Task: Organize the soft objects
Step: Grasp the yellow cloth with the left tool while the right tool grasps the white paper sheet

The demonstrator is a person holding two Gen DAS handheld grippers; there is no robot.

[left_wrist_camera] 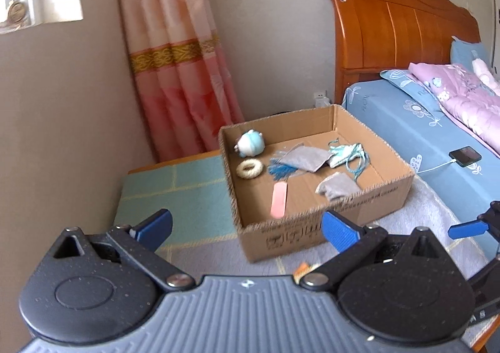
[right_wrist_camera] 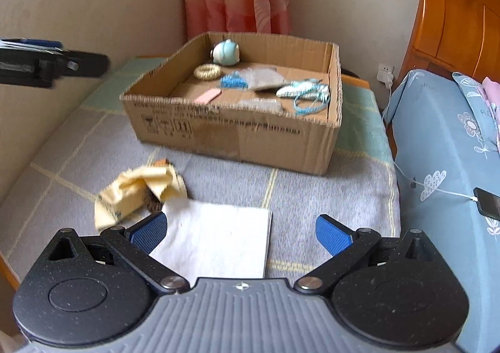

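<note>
Both grippers spread wide, gripping nothing: left gripper (left_wrist_camera: 247, 229) at the bottom of the left wrist view, blue pads (left_wrist_camera: 339, 232) far apart; right gripper (right_wrist_camera: 240, 232) at the bottom of the right wrist view, equally released. Above the right gripper, a white cloth (right_wrist_camera: 215, 240) flat on the grey blanket (right_wrist_camera: 328, 196); to its left, touching its corner, a crumpled yellow cloth (right_wrist_camera: 137, 193). Centre frame, an open cardboard box (right_wrist_camera: 243, 134) holding a pale blue plush toy (left_wrist_camera: 250, 143), a cream ring (left_wrist_camera: 249, 168), a pink strip (left_wrist_camera: 278, 198), grey pouches (left_wrist_camera: 304, 159) and teal cords (left_wrist_camera: 353, 154). At right, a blue bedsheet (left_wrist_camera: 390, 115) with a phone (left_wrist_camera: 465, 155) charging.
</note>
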